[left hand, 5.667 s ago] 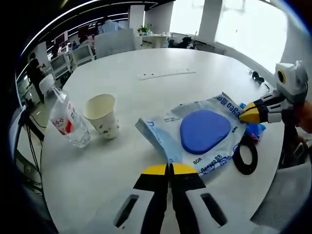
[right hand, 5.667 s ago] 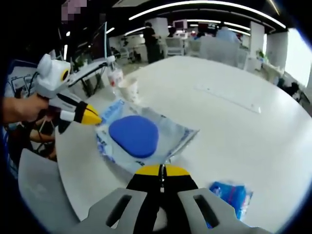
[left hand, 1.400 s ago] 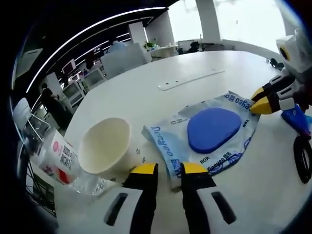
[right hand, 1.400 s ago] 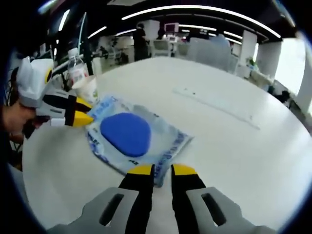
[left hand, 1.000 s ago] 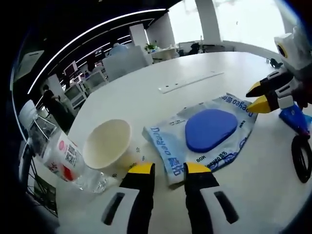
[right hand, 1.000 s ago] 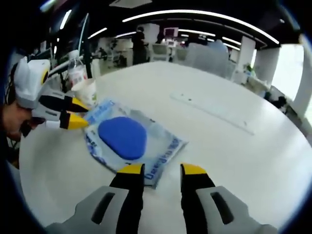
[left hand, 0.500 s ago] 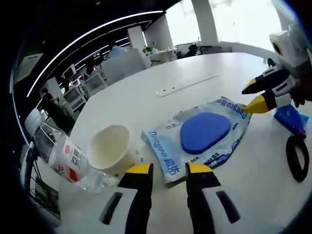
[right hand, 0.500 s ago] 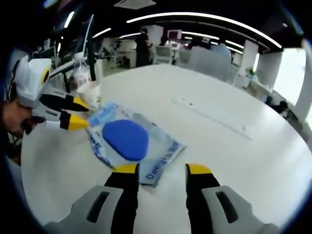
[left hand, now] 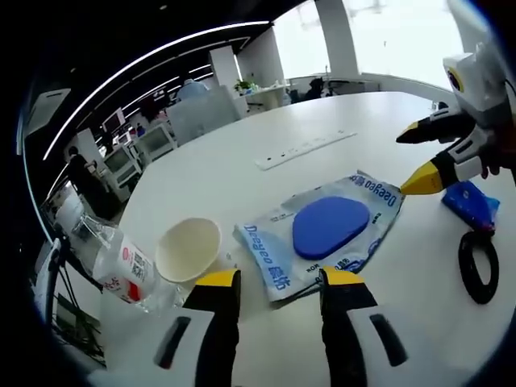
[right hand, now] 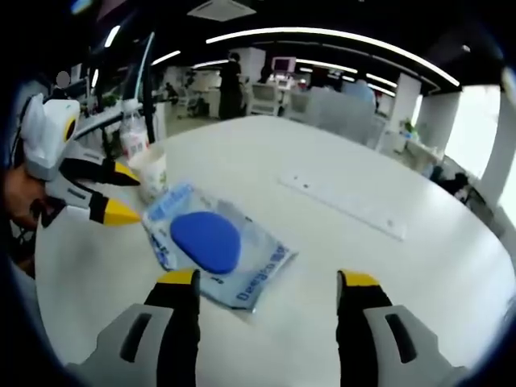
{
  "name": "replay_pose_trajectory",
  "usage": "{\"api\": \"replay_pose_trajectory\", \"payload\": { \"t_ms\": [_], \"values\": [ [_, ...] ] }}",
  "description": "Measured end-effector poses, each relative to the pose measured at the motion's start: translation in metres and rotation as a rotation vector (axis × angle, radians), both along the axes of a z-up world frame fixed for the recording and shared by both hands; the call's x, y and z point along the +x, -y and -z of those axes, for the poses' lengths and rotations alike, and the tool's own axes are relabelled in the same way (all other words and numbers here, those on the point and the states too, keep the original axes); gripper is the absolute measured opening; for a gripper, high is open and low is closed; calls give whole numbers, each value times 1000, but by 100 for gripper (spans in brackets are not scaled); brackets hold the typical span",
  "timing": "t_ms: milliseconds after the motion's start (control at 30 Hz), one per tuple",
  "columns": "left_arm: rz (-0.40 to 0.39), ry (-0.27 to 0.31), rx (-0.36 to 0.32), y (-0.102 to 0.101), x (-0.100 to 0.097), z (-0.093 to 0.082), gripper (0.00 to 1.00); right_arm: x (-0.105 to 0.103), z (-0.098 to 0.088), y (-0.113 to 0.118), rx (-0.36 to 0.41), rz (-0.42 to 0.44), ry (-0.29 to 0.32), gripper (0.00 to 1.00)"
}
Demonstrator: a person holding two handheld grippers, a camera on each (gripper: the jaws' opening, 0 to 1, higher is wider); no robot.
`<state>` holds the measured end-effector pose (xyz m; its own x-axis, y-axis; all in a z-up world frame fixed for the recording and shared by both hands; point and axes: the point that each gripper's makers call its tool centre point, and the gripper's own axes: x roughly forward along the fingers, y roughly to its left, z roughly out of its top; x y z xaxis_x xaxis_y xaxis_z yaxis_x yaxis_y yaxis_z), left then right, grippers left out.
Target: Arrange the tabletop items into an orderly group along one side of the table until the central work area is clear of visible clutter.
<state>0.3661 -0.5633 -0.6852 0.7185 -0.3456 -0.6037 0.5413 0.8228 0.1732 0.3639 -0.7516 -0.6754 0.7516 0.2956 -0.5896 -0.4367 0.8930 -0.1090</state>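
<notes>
Left gripper view: the left gripper (left hand: 270, 279), jaws spread wide, holds nothing above the near edge of the wipes pack (left hand: 322, 230) lying flat on the white table (left hand: 242, 161). A paper cup (left hand: 189, 251) stands beside a water bottle (left hand: 121, 266). The right gripper (left hand: 419, 157), a blue packet (left hand: 468, 203) and a black ring (left hand: 478, 267) lie rightward.

Right gripper view: the right gripper (right hand: 270, 280), jaws wide, holds nothing near the pack; the left gripper, jaws parted, sits just beside the pack's far corner.

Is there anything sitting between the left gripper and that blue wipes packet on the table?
Nothing visible does. The left gripper is open, and the near corner of the wipes packet lies just ahead of its jaws with bare table between. The paper cup and water bottle stand off to one side.
</notes>
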Motion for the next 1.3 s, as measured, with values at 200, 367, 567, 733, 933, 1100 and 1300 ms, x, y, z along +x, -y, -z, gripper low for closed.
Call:
{"api": "replay_pose_trajectory", "payload": {
  "t_ms": [200, 367, 567, 733, 933, 1100, 1300],
  "values": [
    [-18, -3, -28, 3, -6, -5, 63, -3, -11, 2, -4, 1, 17, 75],
    [-14, -5, -22, 4, -12, -8, 78, -7, -17, 4, -7, 6, 24, 80],
    [-32, 21, -33, 2, -19, -20, 89, -15, -26, 4, 7, 11, 25, 82],
    [-36, 32, -46, 1, -24, -29, 94, -21, -33, 3, 9, 9, 29, 85],
    [-49, 25, -62, -3, -33, -37, 99, -28, -45, -3, 21, -12, 46, 85],
    [-46, 35, -64, -5, -39, -45, 99, -35, -54, -4, 31, -18, 59, 85],
    [-25, 40, -123, 1, -45, -59, 99, -44, -58, -3, 33, -40, 63, 85]
  ]
}}
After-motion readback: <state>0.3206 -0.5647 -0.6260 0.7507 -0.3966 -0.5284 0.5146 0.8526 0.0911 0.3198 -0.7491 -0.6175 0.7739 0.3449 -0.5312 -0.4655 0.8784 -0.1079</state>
